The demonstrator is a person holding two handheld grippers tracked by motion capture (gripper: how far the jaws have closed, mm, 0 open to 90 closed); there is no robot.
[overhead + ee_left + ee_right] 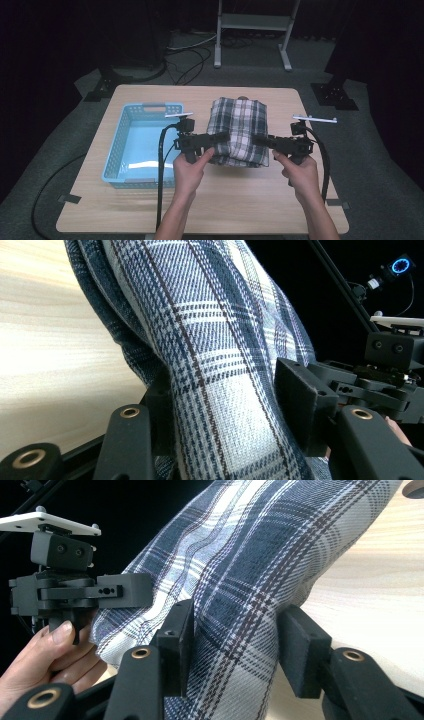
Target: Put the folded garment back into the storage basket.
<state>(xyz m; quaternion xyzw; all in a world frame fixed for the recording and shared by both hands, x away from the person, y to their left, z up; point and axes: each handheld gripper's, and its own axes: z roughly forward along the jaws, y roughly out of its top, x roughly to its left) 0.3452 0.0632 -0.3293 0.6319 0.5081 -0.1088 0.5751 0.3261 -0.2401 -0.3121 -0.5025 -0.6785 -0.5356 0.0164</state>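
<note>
Bench (250, 200) carries a blue basket (116, 150) at its left and a folded plaid cloth (239, 131) just right of the basket, near the middle.

Step in hand, as judged: a two-sided pick-up of the folded cloth, its near edge gathered from both ends. Destination is probably the basket, though nothing confirms this.

Next move calls for raising both ends level and together, so the fold does not sag or open, then carrying the bundle sideways over the basket rim.

Left tool (216, 139): clenched on the cloth's near-left edge; the left gripper view has fabric (220, 405) packed between the jaws.

Right tool (264, 141): likewise clamped on the near-right edge, fabric (235, 645) bunched between its jaws.
</note>
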